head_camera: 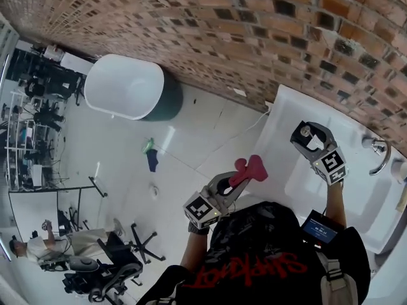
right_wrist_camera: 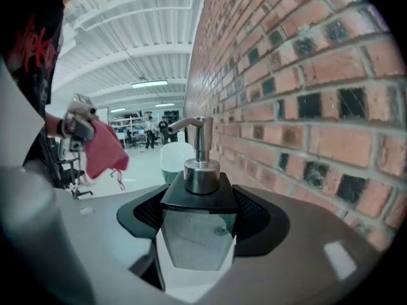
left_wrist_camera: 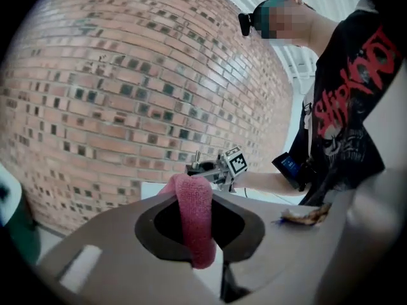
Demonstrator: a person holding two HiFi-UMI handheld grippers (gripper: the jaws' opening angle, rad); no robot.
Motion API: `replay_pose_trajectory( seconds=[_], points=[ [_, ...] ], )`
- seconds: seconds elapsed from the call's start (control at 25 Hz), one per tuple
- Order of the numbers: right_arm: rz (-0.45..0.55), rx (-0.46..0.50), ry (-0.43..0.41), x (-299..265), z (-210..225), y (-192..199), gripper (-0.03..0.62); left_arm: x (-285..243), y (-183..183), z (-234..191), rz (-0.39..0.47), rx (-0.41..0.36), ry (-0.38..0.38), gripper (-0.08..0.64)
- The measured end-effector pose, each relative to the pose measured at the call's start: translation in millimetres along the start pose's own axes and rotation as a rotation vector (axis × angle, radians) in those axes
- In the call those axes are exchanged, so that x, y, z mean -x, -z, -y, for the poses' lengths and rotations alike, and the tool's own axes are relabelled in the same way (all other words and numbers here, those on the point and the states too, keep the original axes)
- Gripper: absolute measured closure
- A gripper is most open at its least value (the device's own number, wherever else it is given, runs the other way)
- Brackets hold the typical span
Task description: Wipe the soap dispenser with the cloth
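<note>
In the right gripper view, the soap dispenser (right_wrist_camera: 198,230), a clear square bottle with a black shoulder and a chrome pump, stands upright between the jaws of my right gripper (right_wrist_camera: 200,218), which is shut on it. From the head view, that right gripper (head_camera: 308,136) holds the dispenser (head_camera: 306,132) above the white sink (head_camera: 299,183). My left gripper (head_camera: 230,183) is shut on a pink-red cloth (head_camera: 250,169), to the left of the dispenser and apart from it. The cloth (left_wrist_camera: 194,216) hangs over the jaws of the left gripper (left_wrist_camera: 197,227).
A brick wall (head_camera: 267,37) runs behind the sink, with a chrome faucet (head_camera: 380,151) at the right. A white tub with a dark green side (head_camera: 127,86) stands on the floor to the left. Small items (head_camera: 151,154) and an office chair (head_camera: 108,272) are on the floor.
</note>
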State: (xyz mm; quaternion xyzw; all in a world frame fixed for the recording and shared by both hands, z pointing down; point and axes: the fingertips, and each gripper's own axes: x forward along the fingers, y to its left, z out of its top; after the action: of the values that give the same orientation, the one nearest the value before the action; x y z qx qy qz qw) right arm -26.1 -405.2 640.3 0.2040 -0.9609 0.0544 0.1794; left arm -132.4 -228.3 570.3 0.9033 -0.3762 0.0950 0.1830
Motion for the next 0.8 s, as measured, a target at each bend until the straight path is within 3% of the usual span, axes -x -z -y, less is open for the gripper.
replay_pose_trajectory(
  seconds=[0.16,0.36,0.44,0.6,0.8],
  points=[
    [-0.099,0.033,0.067,-50.1,27.3,51.7,0.288,15.4,2.6,-4.1,-0.003,0.057,-0.131,0.514],
    [-0.110,-0.056,0.163,-88.3,69.0,88.2,0.290,12.5,0.1,-5.3,0.015,0.043,-0.216,0.514],
    [-0.101,-0.046,0.186,-100.0,79.5,91.4,0.290,8.8,0.8,-4.6,0.007,0.050,-0.244,0.514],
    [-0.057,-0.051,0.230,-103.2,85.8,97.3,0.290,-4.1,-0.2,-2.8,0.001,0.024,-0.245,0.514],
    [-0.092,-0.039,0.264,-93.2,83.1,110.8,0.289,-21.9,-2.7,13.9,0.017,0.019,-0.113,0.514]
  ],
)
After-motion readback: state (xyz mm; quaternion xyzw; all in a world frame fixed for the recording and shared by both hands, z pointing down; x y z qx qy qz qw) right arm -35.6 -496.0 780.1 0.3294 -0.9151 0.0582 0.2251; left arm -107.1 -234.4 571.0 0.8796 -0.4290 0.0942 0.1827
